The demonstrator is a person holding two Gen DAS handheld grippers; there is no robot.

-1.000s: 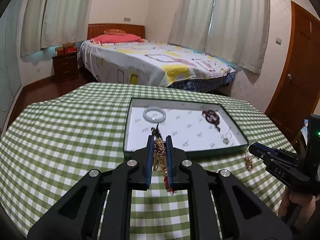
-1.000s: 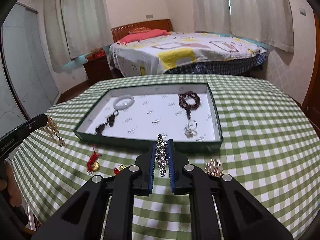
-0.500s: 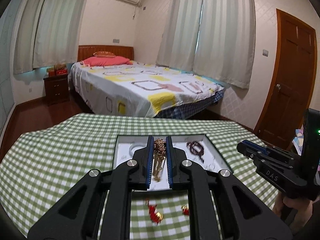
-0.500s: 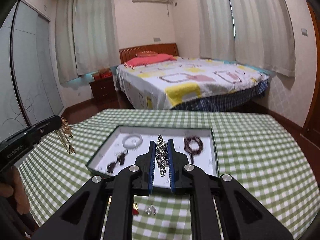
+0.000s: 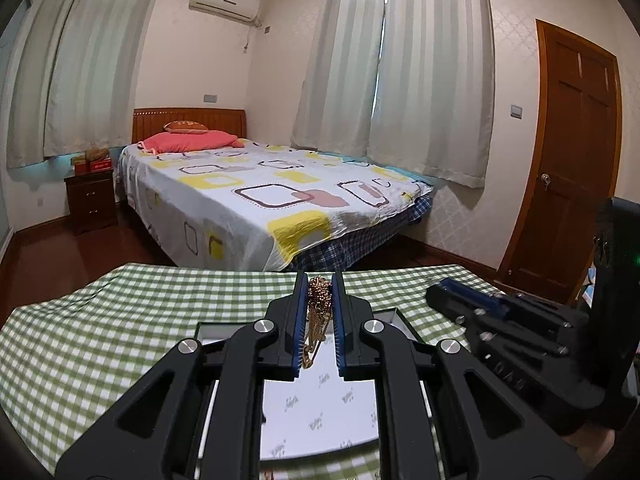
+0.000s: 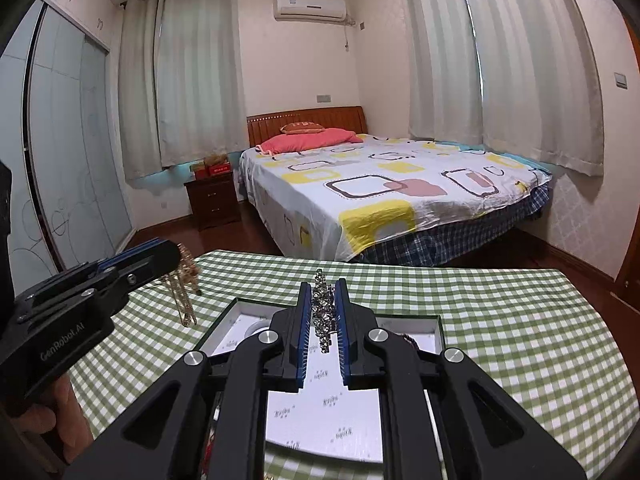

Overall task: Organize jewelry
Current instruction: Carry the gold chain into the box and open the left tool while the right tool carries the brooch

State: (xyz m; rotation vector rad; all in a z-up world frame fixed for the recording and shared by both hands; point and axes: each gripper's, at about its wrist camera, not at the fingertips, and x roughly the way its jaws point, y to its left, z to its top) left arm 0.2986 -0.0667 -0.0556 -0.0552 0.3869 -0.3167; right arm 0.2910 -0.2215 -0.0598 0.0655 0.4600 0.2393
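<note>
My left gripper (image 5: 319, 284) is shut on a gold chain ornament (image 5: 317, 312) that hangs between its blue pads, held above the white-lined jewelry tray (image 5: 320, 408). My right gripper (image 6: 324, 288) is shut on a silver rhinestone piece (image 6: 325, 312) above the same tray (image 6: 324, 412). The left gripper with the gold ornament (image 6: 185, 288) also shows at the left of the right wrist view; the right gripper (image 5: 444, 292) shows at the right of the left wrist view. Most of the tray's contents are hidden behind the grippers.
The tray sits on a table with a green checked cloth (image 6: 500, 320). A bed (image 6: 392, 192), a nightstand (image 6: 212, 200), curtains and a wooden door (image 5: 572, 168) lie beyond the table.
Both grippers have risen and tilted up while holding their pieces, and now sit over the tray. The loose red and gold items on the cloth have dropped out of view.
</note>
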